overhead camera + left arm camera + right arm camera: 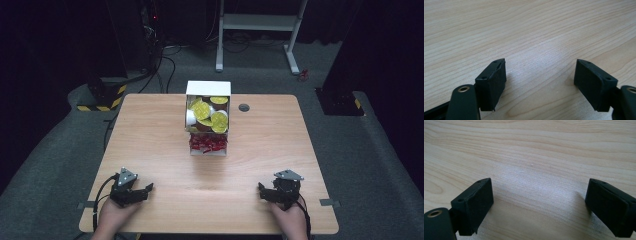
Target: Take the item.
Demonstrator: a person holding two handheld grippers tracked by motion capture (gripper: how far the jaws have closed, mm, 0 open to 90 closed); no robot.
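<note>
While both tools rested wide and empty near the person, left tool (146, 188) and right tool (261, 188), the box (208, 89) stood far off mid-surface (150, 130); its cups (219, 120) looked light, crushable; best gripped by their rims.

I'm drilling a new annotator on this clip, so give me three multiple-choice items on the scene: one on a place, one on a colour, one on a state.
1. Where does the white box stand?
A. centre of the table, toward its far edge
B. near left corner
C. on the floor

2. What colour are the lids of the cups in the box?
A. blue
B. yellow
C. black

3. How do the jaws of the left gripper stand?
A. shut on a cup
B. shut on nothing
C. open with nothing between them

Key: 1 A, the high view shows it midway across the table, well beyond both grippers. 2 B, the round lids are yellow. 3 C, bare wood shows between the jaws.
</note>
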